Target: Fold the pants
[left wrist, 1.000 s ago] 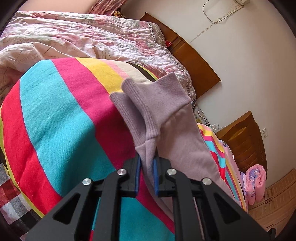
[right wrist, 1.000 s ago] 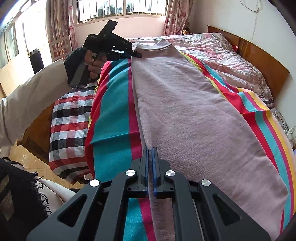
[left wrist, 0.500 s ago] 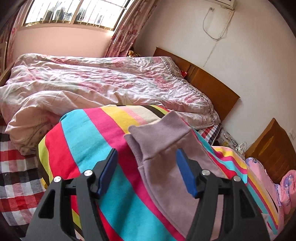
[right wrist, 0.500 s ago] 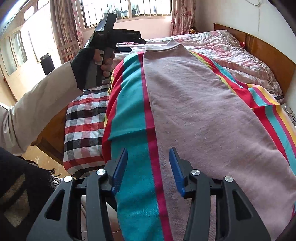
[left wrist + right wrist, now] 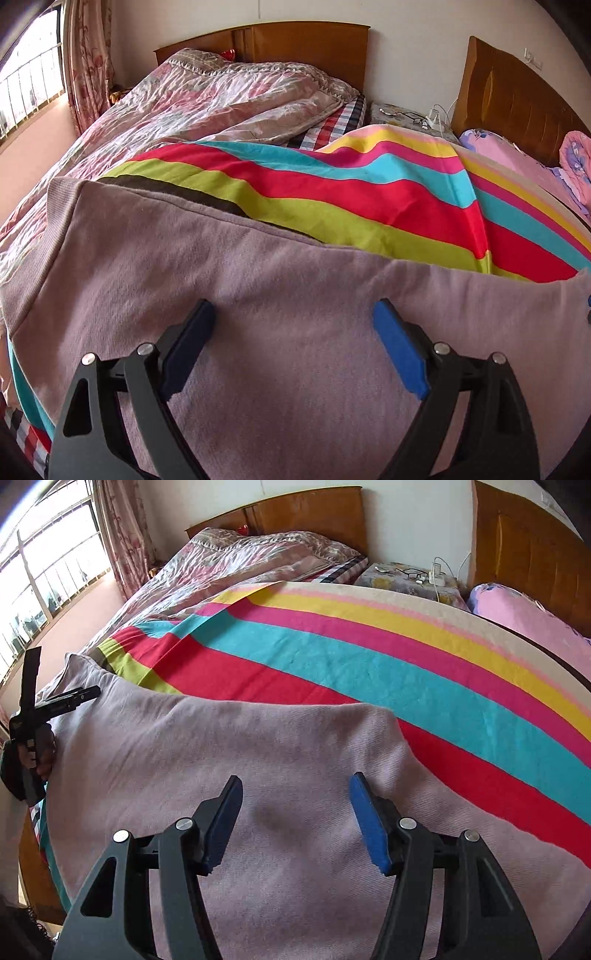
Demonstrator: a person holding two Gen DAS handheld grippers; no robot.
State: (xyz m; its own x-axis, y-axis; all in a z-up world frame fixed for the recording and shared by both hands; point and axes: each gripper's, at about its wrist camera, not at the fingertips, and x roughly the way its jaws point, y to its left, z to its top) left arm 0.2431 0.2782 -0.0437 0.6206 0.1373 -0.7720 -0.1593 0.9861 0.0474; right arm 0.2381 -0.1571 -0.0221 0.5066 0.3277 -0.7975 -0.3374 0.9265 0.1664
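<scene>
Pants: mauve, flat on striped blanket, toward 6 o'clock.
Left gripper: jaws wide, just opened, nothing gripped.
Right gripper: jaws apart, just opened, above pants, empty.

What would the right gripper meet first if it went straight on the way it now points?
Most likely the pants: the right gripper points down at the mauve cloth, which fills the gap between its open, empty jaws. The striped blanket lies beyond. How close the cloth is cannot be told.
</scene>
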